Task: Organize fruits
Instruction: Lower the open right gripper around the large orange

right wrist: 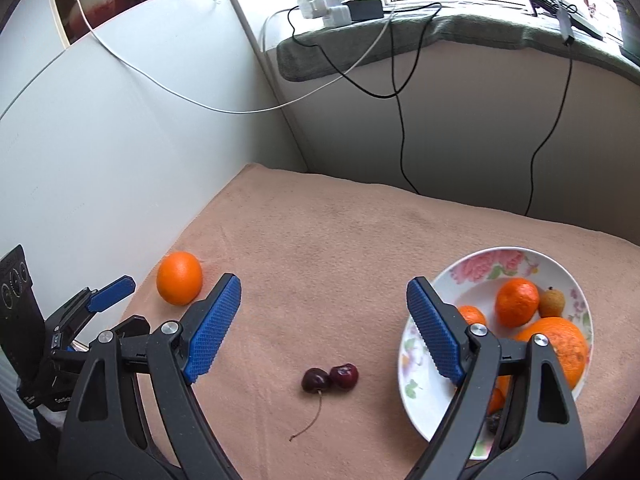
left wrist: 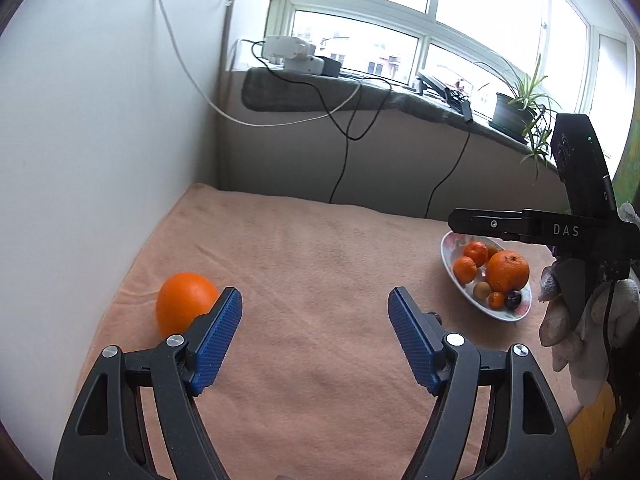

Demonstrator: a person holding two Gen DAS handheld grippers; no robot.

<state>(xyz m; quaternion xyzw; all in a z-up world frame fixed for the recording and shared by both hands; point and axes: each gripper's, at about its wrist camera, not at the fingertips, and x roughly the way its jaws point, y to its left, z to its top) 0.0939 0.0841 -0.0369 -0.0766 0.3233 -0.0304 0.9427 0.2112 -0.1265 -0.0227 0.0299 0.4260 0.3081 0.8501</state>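
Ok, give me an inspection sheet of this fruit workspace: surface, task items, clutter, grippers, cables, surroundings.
Surface: peach towel covering the table.
Job's things: floral plate holding oranges, tangerines and small fruits; loose orange near the wall; two cherries on the towel.
Clutter: nothing seen.
Grippers: left gripper open, empty; right gripper open, empty, above the cherries.
Cables: black and white cables hanging from the sill.
Surroundings: window, potted plant, chargers on the sill.

Your daylight comes from the window (left wrist: 400, 20), blown out white; shadows stay soft, focus sharp, edges bend and darken.
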